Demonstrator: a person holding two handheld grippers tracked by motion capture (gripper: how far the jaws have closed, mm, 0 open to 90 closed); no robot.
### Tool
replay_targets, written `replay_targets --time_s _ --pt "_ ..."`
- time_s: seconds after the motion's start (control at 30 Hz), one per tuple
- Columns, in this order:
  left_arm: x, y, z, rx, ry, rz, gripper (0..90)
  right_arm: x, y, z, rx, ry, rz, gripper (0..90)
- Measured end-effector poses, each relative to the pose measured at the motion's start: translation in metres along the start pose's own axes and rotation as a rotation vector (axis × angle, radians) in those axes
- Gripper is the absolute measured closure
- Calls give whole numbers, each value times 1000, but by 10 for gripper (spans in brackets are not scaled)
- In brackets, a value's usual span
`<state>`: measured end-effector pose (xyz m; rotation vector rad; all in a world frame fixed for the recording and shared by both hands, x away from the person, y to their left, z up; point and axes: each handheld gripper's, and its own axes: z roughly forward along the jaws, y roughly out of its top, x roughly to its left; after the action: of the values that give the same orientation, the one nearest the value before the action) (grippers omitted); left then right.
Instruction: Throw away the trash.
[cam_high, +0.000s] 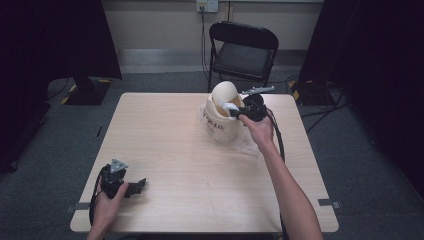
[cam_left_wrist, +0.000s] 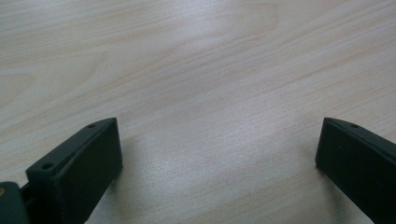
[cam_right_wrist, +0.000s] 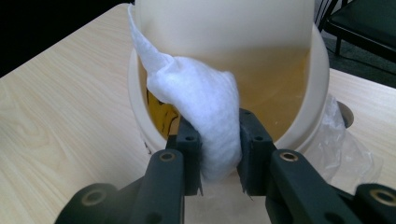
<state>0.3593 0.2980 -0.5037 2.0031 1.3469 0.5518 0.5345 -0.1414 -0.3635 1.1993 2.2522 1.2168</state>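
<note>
Step in hand: wiping the inside of the cream bin (cam_high: 220, 122) with a white cloth (cam_right_wrist: 205, 112); the bin lies tipped on the table (cam_high: 165, 150), its mouth toward the right gripper (cam_right_wrist: 218, 161), its swing lid (cam_high: 224, 92) raised at the top.
Cloth: it hangs out of the bin's mouth, its upper corner lying against the lid and rim.
Right gripper: jaws narrowed and pressed on the lower bunch of the cloth, right at the bin's lip.
Left gripper (cam_high: 131, 187): rests on the table near the person's edge, well apart from the bin, jaws spread wide with bare wood between them.
Clear bag (cam_right_wrist: 345, 140): crumpled under and beside the bin.
Next move, as I judge it: keep the pinch firm and sweep the cloth around the inner wall; the unheld bin may slide.
</note>
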Motion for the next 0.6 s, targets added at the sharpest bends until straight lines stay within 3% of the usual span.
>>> replay_targets --time_s 0.2,0.27,0.37,0.6 --pt "0 0 0 0 0 0 0 -3 2 9 9 -3 -1 739" --pt "0 0 0 0 0 0 0 -7 0 12 -2 25 42 739" --pt "0 0 0 0 0 0 0 -11 0 15 -4 25 51 738" --pt "0 0 0 0 0 0 0 -7 8 21 49 -23 18 738"
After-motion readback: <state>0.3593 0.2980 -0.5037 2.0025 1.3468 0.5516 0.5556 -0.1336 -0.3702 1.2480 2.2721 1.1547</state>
